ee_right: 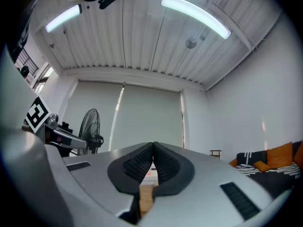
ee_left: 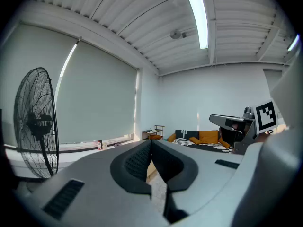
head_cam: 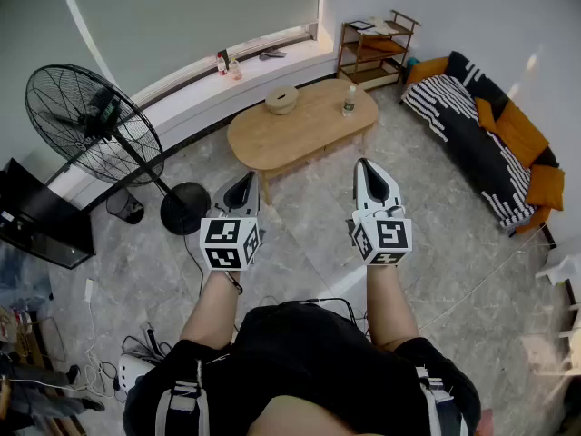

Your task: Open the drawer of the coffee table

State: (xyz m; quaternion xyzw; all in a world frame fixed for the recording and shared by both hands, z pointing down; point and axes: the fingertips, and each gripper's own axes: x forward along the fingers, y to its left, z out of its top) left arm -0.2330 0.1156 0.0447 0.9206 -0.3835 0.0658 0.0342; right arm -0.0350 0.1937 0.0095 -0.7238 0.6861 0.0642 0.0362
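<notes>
The oval wooden coffee table (head_cam: 304, 123) stands on the tiled floor some way ahead of me; its drawer front is not visible from above. A woven bowl (head_cam: 281, 100) and a small bottle (head_cam: 349, 101) sit on its top. My left gripper (head_cam: 242, 187) hovers in the air short of the table's near left end, jaws shut and empty. My right gripper (head_cam: 370, 176) hangs just short of the table's near right end, also shut with nothing in it. In the left gripper view the pads (ee_left: 142, 161) meet, and the right gripper (ee_left: 236, 123) shows beside. The right gripper view shows closed pads (ee_right: 162, 163).
A tall black standing fan (head_cam: 91, 123) with its round base (head_cam: 185, 207) stands to the left. A striped sofa with orange cushions (head_cam: 495, 143) lines the right wall. A wooden shelf (head_cam: 374, 48) sits in the far corner. Cables lie on the floor near my feet.
</notes>
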